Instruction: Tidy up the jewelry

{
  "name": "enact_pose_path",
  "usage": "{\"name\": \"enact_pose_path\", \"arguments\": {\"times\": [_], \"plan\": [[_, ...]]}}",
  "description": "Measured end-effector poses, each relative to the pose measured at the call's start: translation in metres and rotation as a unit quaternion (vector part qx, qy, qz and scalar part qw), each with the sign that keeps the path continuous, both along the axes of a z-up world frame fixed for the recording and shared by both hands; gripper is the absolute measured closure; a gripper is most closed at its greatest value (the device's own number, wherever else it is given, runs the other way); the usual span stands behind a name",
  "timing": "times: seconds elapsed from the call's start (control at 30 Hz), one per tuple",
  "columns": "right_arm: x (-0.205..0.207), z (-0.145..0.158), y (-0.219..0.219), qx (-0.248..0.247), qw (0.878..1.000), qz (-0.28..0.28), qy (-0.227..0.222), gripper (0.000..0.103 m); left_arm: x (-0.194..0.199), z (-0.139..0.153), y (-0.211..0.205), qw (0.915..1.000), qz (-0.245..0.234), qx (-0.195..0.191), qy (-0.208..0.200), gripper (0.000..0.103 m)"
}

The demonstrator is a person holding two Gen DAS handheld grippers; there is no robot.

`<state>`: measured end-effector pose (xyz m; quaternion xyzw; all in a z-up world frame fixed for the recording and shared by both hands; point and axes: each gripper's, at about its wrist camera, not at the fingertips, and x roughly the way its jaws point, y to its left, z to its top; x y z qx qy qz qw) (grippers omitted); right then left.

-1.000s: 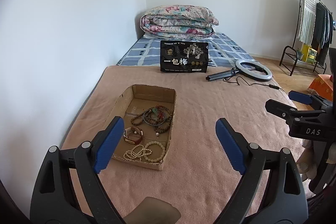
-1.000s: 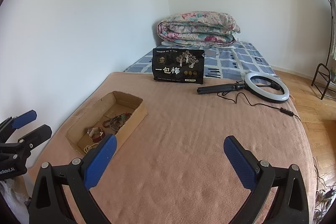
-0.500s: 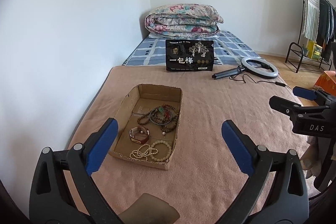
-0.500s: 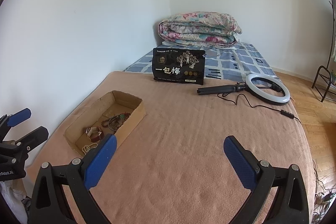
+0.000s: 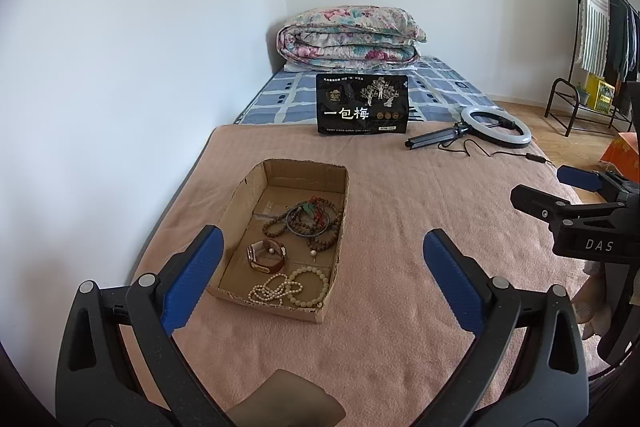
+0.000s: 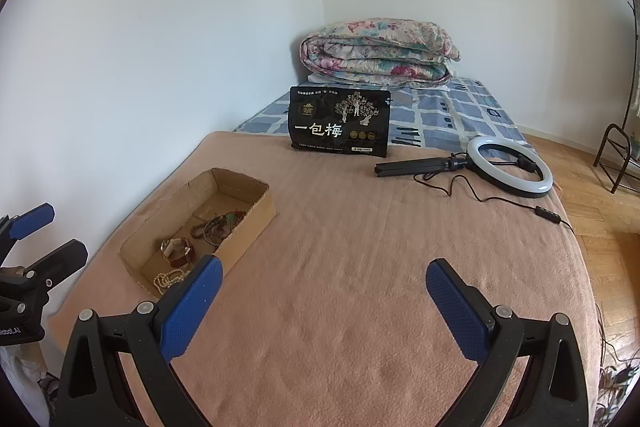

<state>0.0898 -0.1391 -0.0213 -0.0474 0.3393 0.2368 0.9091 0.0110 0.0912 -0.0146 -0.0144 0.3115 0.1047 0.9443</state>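
left tongs (image 5: pixel 322 259) spread wide, empty, above pink blanket (image 5: pixel 384 211); right tongs (image 6: pixel 324 287) likewise; cardboard tray (image 5: pixel 240 195) holds bracelets (image 5: pixel 316 221), watch (image 5: pixel 266 255).

Left gripper (image 5: pixel 322 281) and right gripper (image 6: pixel 324 303) both gape wide, apparently empty.

Both grippers are made of black plastic, with triangular cut-outs and round silver screws. The left gripper (image 5: pixel 320 259) and the right gripper (image 6: pixel 324 291) have blue textured pads (image 5: pixel 192 279). White letters "DAS" mark the right one.
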Motion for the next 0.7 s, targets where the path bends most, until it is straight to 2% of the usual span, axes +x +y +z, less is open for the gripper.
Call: {"name": "enact_pose_path", "arguments": {"times": [0.7], "plan": [[-0.0004,-0.0045,0.0016,-0.004,1.000,0.002,0.005,0.000,0.0004,-0.0002,-0.0002,1.0000,-0.001,0.001,0.001,0.001]]}}
